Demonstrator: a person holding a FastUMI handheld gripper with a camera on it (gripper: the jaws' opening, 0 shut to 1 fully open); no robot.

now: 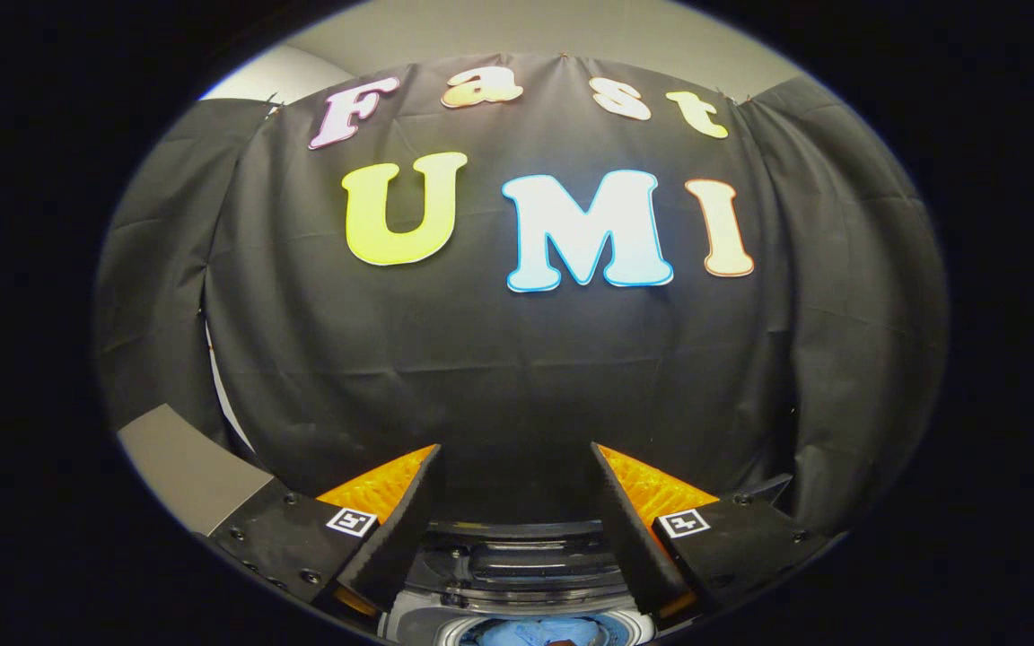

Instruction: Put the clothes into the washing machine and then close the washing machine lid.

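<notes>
My gripper [517, 462] is held up level, facing the booth's black cloth wall, with its two fingers wide apart and nothing between them. Low down between and below the fingers I see the top of the washing machine [517, 574], its dark glossy lid part standing behind the round opening. Blue clothes [517, 632] lie inside the opening, with a small orange-brown patch among them. The gripper is well above the machine and touches nothing.
The black cloth wall hangs close behind the machine and wraps around on both sides. A grey slanted panel [189, 471] shows to the left of the left finger. A pale wall and ceiling show above the cloth.
</notes>
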